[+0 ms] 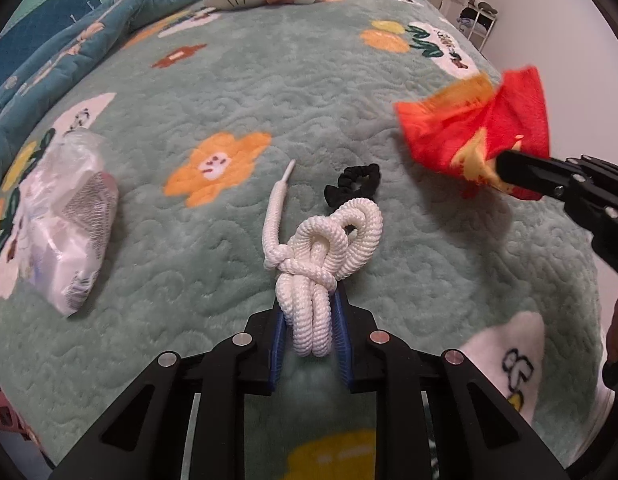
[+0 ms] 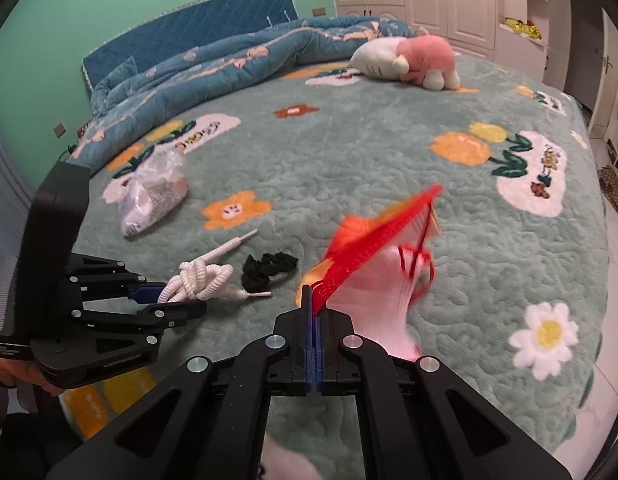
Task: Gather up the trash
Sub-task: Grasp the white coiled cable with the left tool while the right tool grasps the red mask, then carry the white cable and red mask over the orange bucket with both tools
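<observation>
while left tongs (image 1: pixel 312 332) pinch rope (image 1: pixel 321 248), right tongs (image 2: pixel 314 312) clamp sock (image 2: pixel 373 248).

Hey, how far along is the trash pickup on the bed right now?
Nothing looks finished; no bin is in view. In hand: the left gripper is shut on the white rope, which lies on the blanket, and the right gripper is shut on the red sock, lifted off it. Left: the black scrunchie and the plastic bag lie untouched.

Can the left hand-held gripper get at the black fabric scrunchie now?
Probably not yet: the left hand-held gripper is shut on the knotted white rope, which lies between it and the black fabric scrunchie.
</observation>
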`<state>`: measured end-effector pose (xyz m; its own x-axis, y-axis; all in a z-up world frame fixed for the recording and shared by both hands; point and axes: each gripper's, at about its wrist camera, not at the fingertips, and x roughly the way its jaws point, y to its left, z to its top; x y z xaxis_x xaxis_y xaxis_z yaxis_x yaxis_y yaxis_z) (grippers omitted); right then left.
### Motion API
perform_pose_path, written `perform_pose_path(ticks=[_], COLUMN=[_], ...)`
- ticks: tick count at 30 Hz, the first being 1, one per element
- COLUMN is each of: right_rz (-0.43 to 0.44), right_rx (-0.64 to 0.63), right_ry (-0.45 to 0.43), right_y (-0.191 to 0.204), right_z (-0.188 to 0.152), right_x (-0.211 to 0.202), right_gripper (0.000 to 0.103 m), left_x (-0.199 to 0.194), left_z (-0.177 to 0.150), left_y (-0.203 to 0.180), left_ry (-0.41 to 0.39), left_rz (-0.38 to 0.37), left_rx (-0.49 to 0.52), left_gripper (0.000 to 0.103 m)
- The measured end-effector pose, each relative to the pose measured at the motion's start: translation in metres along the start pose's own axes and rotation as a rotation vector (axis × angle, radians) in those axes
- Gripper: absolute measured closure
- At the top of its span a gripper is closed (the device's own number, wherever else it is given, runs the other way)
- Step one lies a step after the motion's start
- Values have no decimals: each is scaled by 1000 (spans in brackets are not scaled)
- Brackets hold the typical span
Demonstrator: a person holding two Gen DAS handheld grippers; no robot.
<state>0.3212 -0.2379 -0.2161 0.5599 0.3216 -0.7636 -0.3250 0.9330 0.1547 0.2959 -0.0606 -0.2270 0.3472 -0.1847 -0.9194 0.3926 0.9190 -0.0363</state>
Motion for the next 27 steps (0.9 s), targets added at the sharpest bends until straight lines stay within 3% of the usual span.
perform_pose_path(ticks=[16, 27], right_rz=[41, 30], right_rx=[-36, -16], right_ry=[-99, -204], right_y=[38, 50], right_z=[-20, -55], right_x=[-97, -191], right_gripper=[102, 102], left_x=[-85, -147], left_z=[-37, -58], left_y=[-24, -80], left_ry=[-100, -202], left_rz=[44, 34], left_rx=[-3, 103], left_gripper=[80, 80])
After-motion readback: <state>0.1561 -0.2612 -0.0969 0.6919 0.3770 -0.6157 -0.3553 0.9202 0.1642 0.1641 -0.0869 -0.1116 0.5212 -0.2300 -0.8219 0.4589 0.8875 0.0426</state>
